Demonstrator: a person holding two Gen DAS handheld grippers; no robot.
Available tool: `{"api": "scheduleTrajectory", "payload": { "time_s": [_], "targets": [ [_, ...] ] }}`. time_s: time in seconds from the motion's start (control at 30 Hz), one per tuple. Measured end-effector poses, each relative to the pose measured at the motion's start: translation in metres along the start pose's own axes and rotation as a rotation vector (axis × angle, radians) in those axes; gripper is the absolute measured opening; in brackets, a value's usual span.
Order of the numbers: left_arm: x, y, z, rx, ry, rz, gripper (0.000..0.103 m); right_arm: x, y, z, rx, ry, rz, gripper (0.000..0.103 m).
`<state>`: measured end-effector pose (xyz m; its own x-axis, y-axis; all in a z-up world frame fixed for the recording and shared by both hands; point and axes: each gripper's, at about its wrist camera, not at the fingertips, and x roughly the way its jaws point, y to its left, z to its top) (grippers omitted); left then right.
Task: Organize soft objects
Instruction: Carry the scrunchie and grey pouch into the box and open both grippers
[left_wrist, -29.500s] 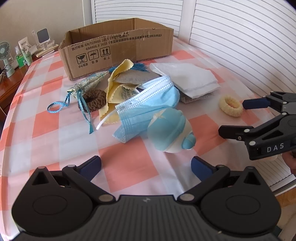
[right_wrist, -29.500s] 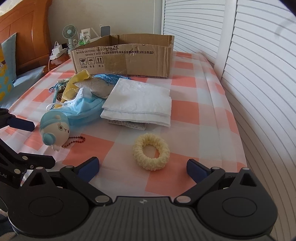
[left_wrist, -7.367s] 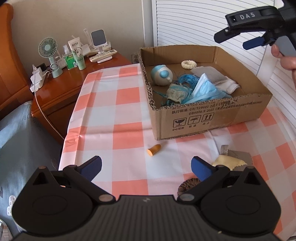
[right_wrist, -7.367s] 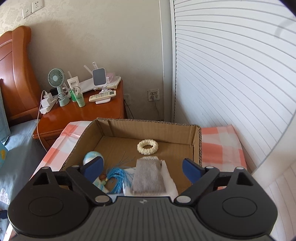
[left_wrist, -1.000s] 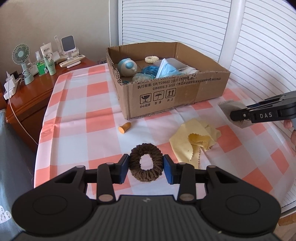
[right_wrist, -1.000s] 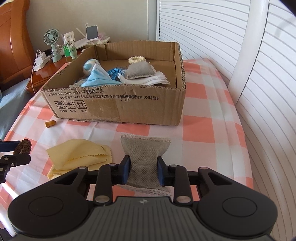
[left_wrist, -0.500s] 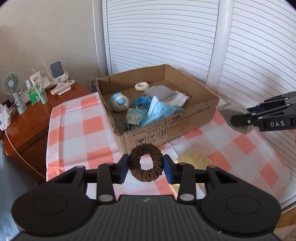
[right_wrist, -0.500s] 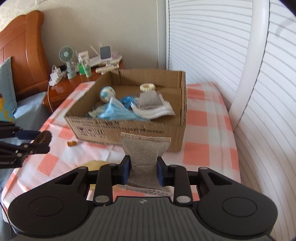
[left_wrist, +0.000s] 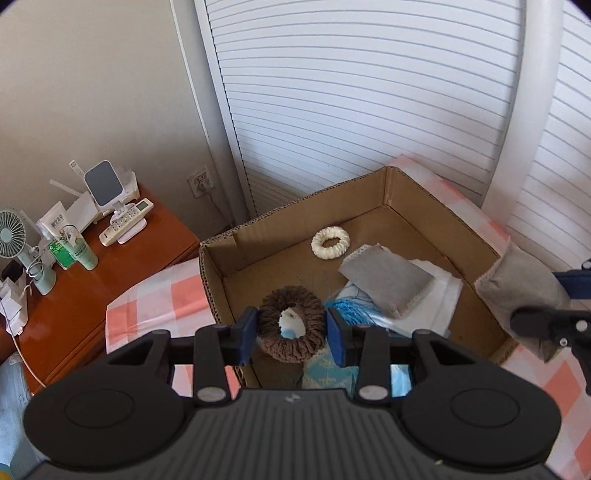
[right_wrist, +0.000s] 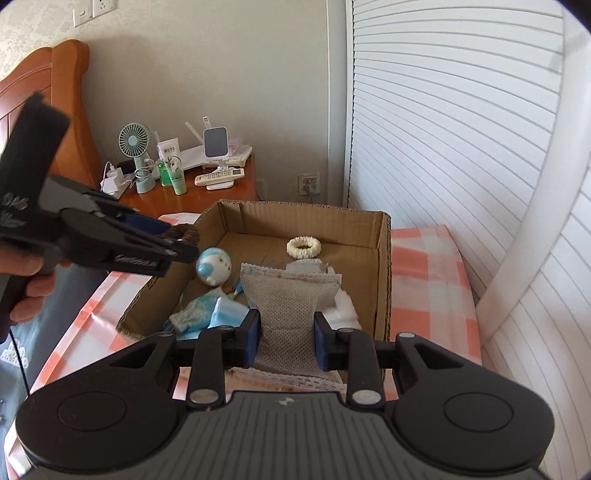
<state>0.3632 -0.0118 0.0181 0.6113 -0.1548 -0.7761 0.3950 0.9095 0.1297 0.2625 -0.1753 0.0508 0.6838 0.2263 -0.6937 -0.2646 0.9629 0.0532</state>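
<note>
My left gripper (left_wrist: 291, 330) is shut on a brown scrunchie (left_wrist: 275, 341) and holds it above the near left part of the cardboard box (left_wrist: 295, 205). My right gripper (right_wrist: 287, 339) is shut on a grey mesh pouch (right_wrist: 286, 295) and holds it above the near side of the box (right_wrist: 382, 266). In the box lie a cream scrunchie (left_wrist: 330, 242), another grey pouch (left_wrist: 388, 278), white cloth (left_wrist: 439, 295), blue masks (right_wrist: 221, 314) and a round blue doll (right_wrist: 213, 266). The left gripper also shows in the right wrist view (right_wrist: 181, 242), and the right one in the left wrist view (left_wrist: 546, 306).
The box stands on a table with an orange and white checked cloth (right_wrist: 424, 266). A wooden nightstand (left_wrist: 110, 269) left of it carries a fan (left_wrist: 14, 236), bottles and a remote. White shutters (left_wrist: 369, 92) run behind and to the right.
Both grippers have risen and moved forward over the box with their loads. The yellow cloth and the table in front of the box have dropped out of view.
</note>
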Motion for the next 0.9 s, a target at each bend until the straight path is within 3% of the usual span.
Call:
{"api": "scheduleTrajectory", "payload": {
  "time_s": [0.2, 0.27, 0.33, 0.37, 0.47, 0.83, 0.87, 0.9],
  "targets": [
    [0.049, 0.001, 0.03, -0.012, 0.047, 0.022, 0.041, 0.032, -0.013, 0.017, 0.006, 0.021, -0.001, 0.034],
    [0.061, 0.004, 0.036, -0.033, 0.047, 0.014, 0.051, 0.041, -0.017, 0.021, 0.01, 0.03, 0.0, 0.034],
    [0.069, 0.008, 0.039, -0.064, 0.056, 0.006, 0.085, 0.052, -0.022, 0.025, 0.019, 0.04, 0.002, 0.034],
    [0.07, 0.009, 0.04, -0.08, 0.038, 0.011, 0.087, 0.056, -0.024, 0.026, 0.021, 0.046, 0.003, 0.034],
    [0.068, 0.013, 0.039, -0.083, 0.031, -0.011, 0.087, 0.071, -0.027, 0.029, 0.022, 0.06, -0.001, 0.034],
    [0.052, 0.017, 0.018, -0.006, 0.058, 0.013, 0.087, 0.119, -0.042, 0.053, 0.056, 0.087, -0.006, 0.034],
    [0.051, 0.015, 0.016, 0.002, 0.062, 0.018, 0.087, 0.124, -0.042, 0.057, 0.058, 0.091, -0.005, 0.036],
    [0.051, 0.015, 0.014, 0.006, 0.066, 0.019, 0.087, 0.129, -0.043, 0.06, 0.06, 0.096, -0.005, 0.046]
  ]
}}
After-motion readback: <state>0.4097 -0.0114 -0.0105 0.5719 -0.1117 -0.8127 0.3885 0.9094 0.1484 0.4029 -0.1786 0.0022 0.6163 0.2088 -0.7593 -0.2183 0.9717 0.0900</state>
